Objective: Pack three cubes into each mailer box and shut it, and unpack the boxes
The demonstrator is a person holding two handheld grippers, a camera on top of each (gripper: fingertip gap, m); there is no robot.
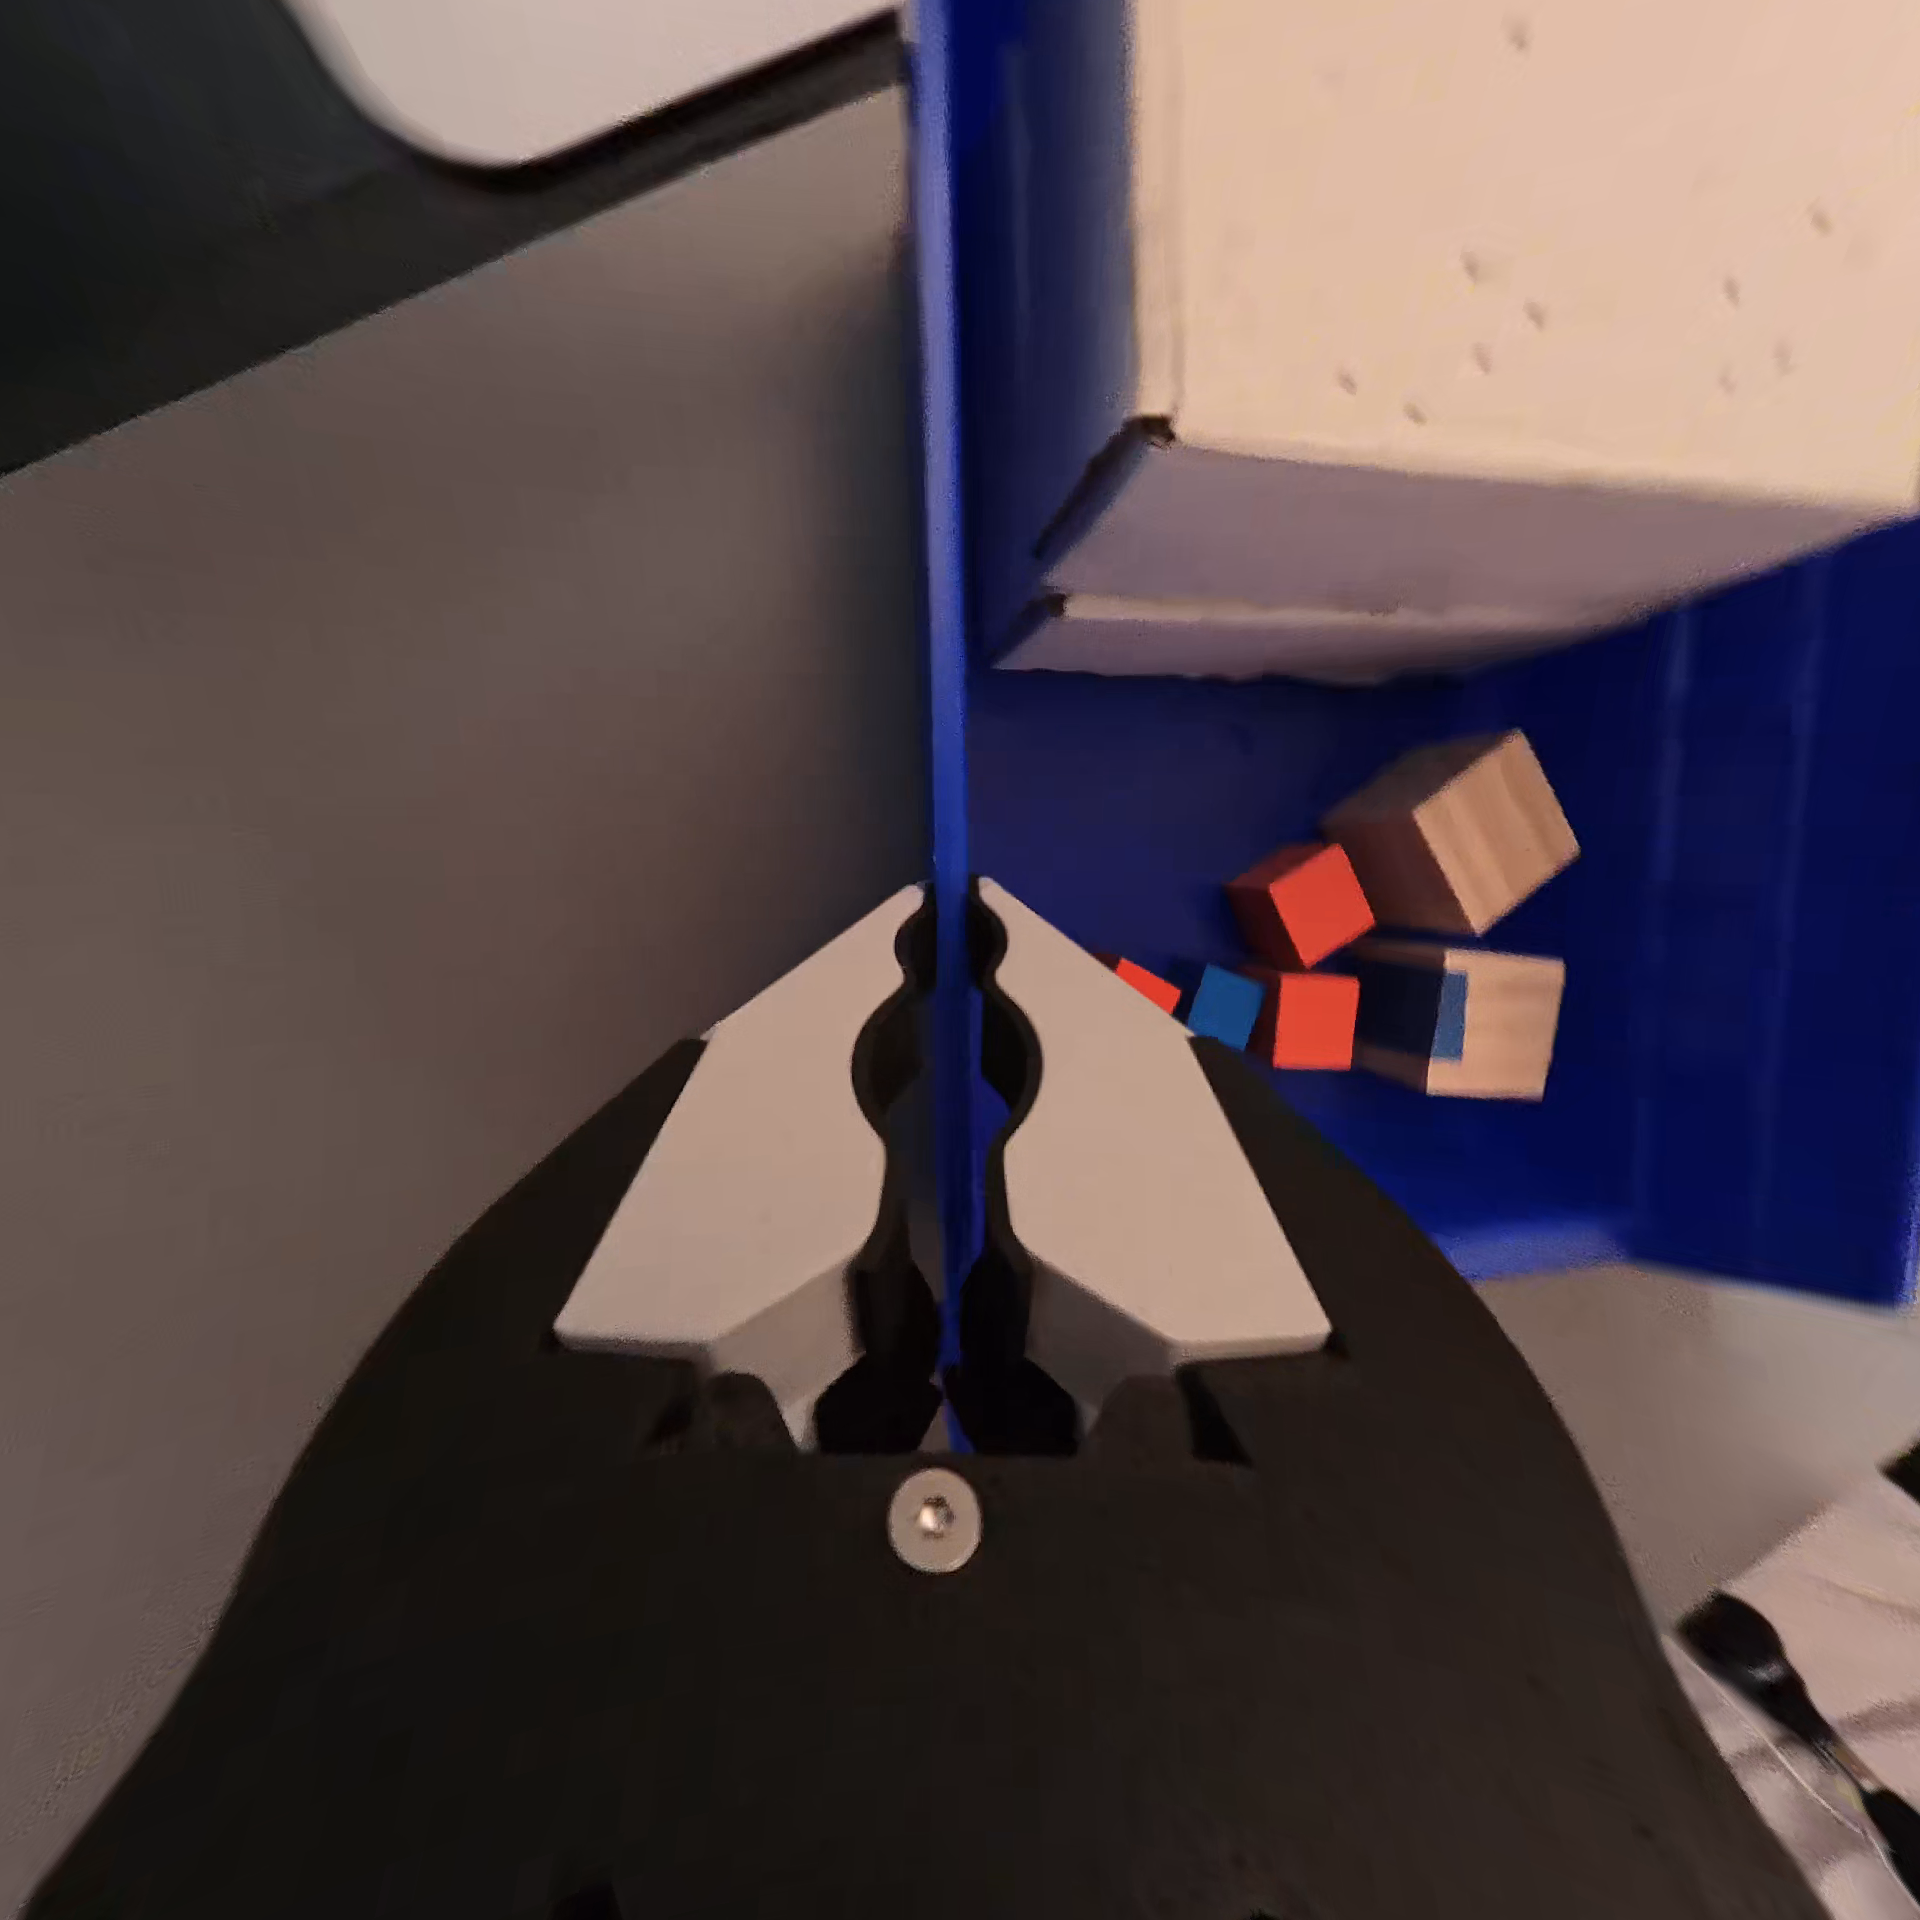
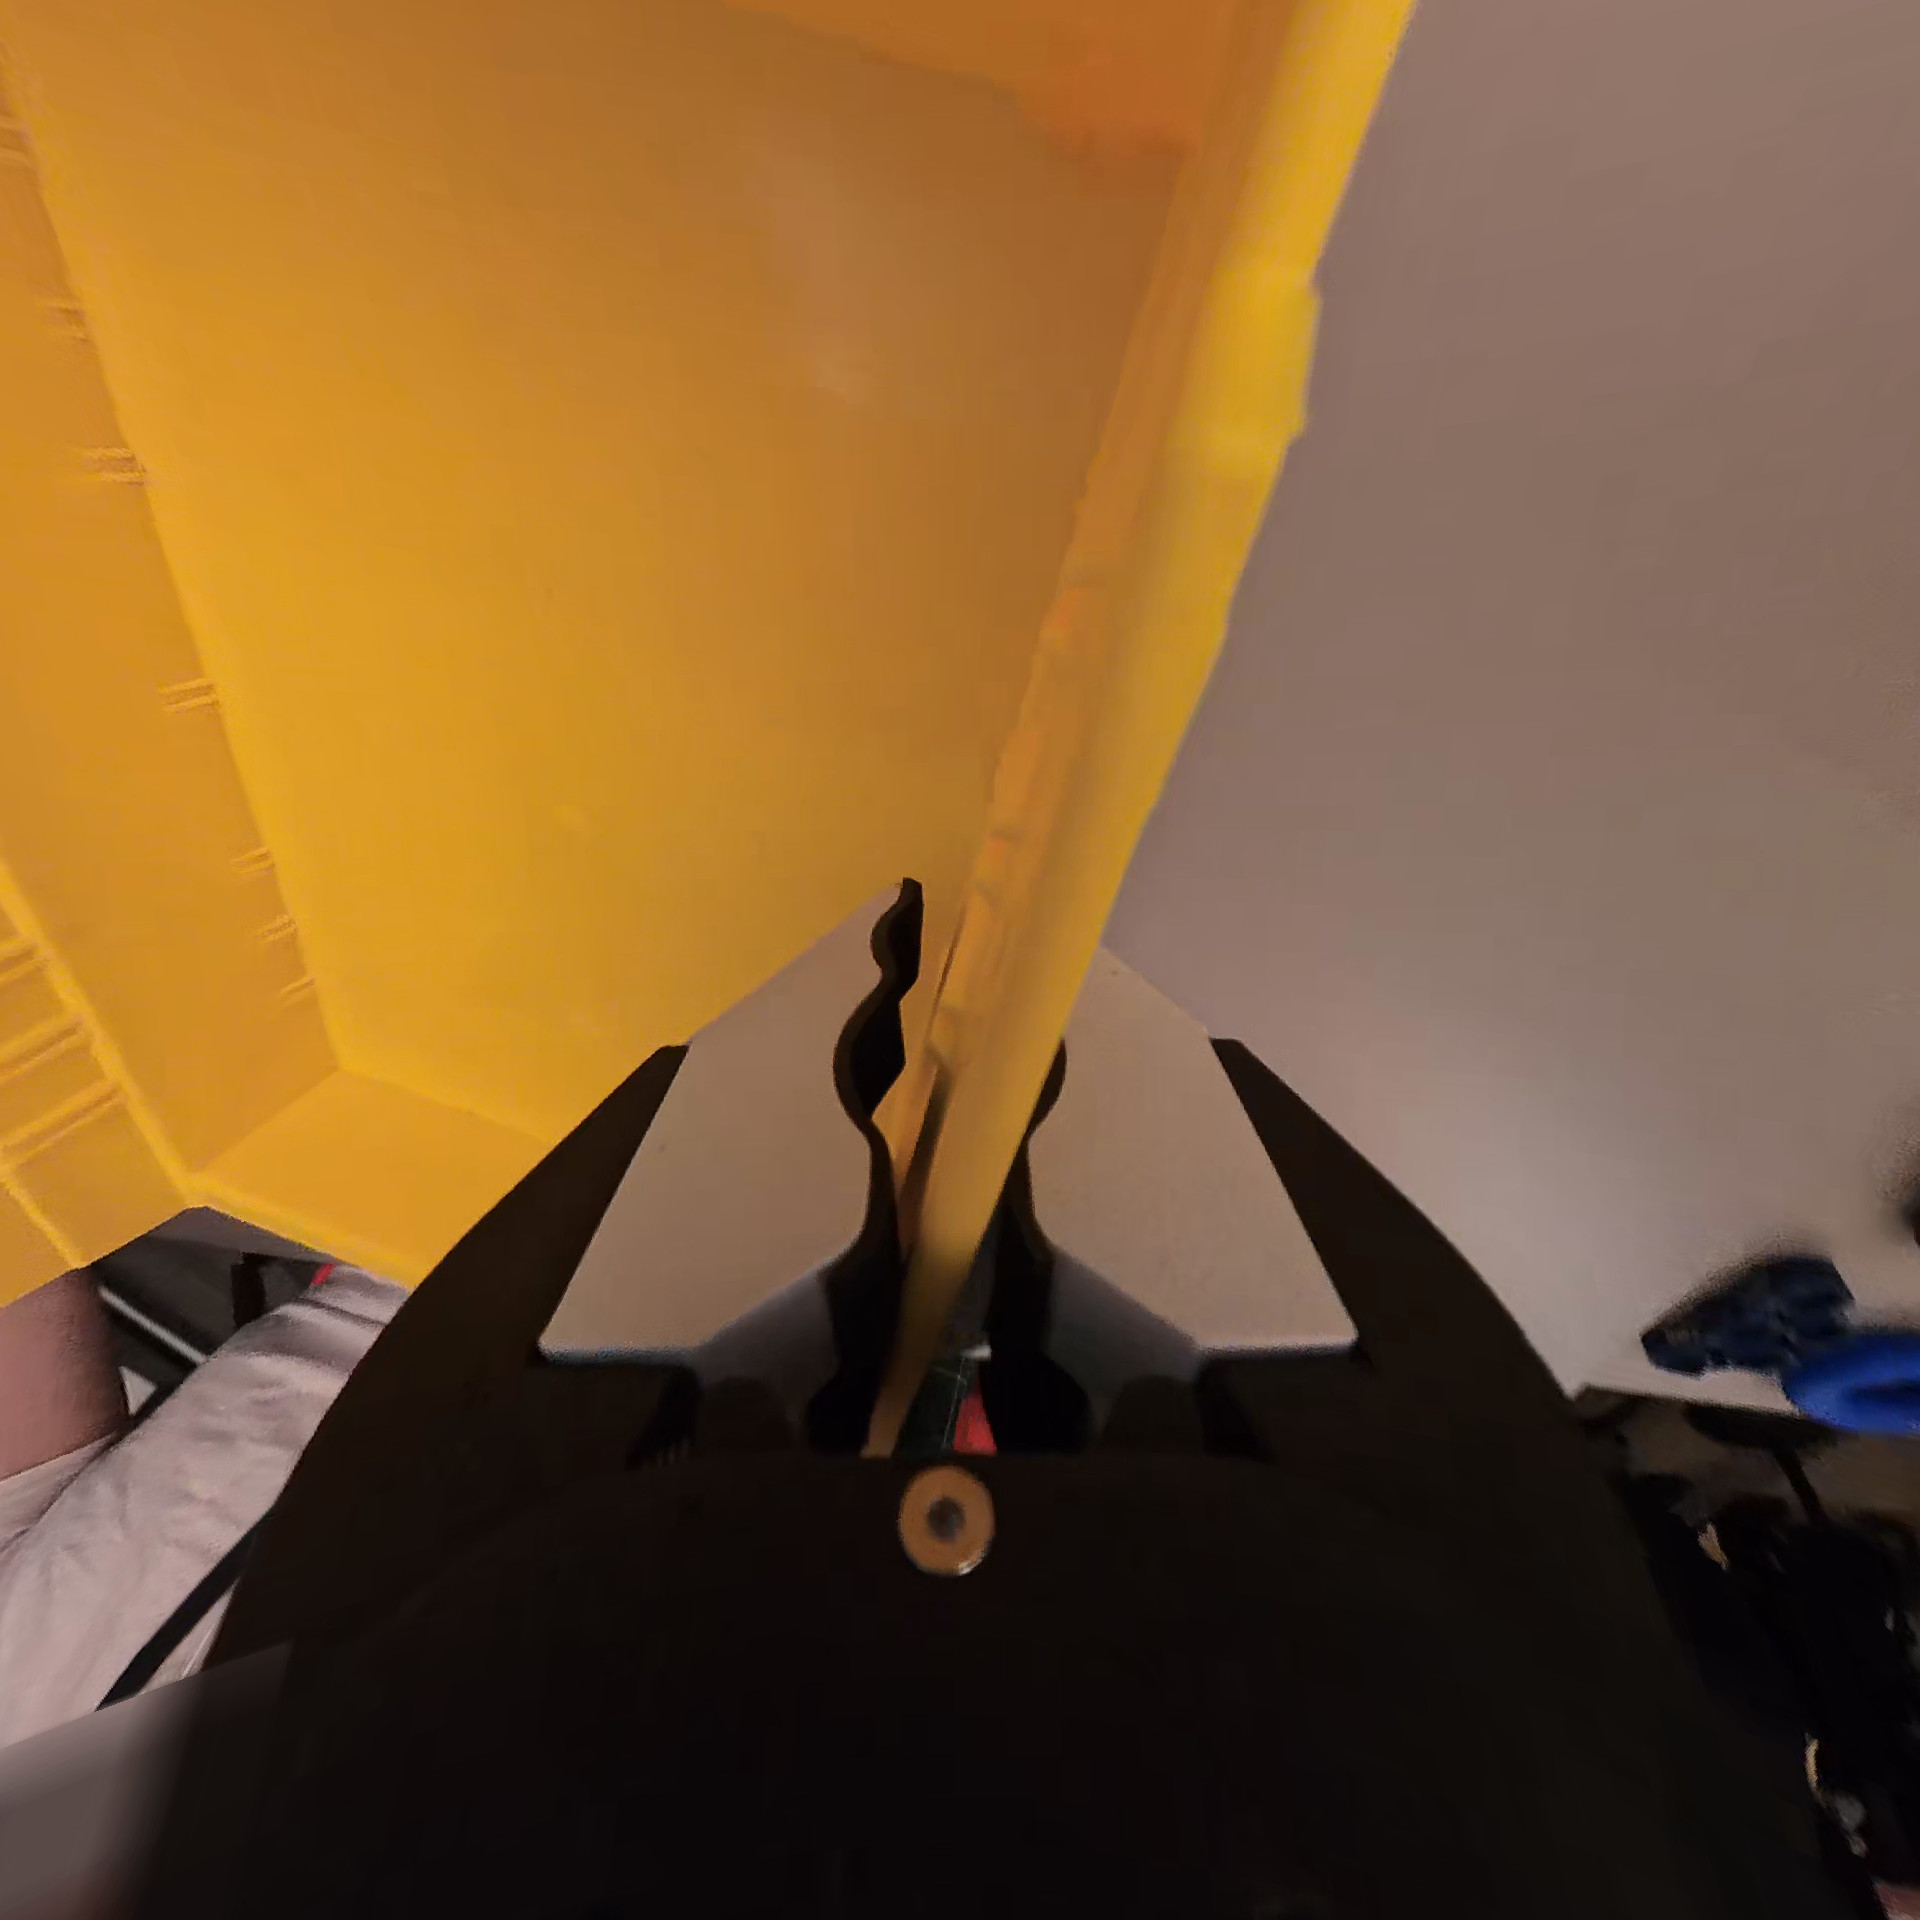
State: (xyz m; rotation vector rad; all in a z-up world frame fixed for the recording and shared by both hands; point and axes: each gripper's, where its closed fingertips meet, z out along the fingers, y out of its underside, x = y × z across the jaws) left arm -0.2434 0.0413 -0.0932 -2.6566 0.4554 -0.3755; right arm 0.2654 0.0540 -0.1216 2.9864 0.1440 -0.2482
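So the left gripper (image 1: 951,914) has its jaws pinching the thin side wall of a blue bin (image 1: 1756,935), clamped right on the edge. Inside that bin sit two white mailer boxes (image 1: 1455,312), stacked one on the other, both shut, plain white cardboard with folded corner seams, the top one a bit dimpled. Next to them on the bin floor there's a loose huddle of cubes: two bigger pale wooden cubes (image 1: 1475,831), one with blue on a face, three small red cubes (image 1: 1309,904) and one small blue cube (image 1: 1226,1006). All a bit blurry.

The right gripper (image 2: 961,935) has its jaws clamped on the rim of a yellow bin (image 2: 582,520), which looks bare inside from what shows. Grey worktop (image 1: 468,779) under everything.
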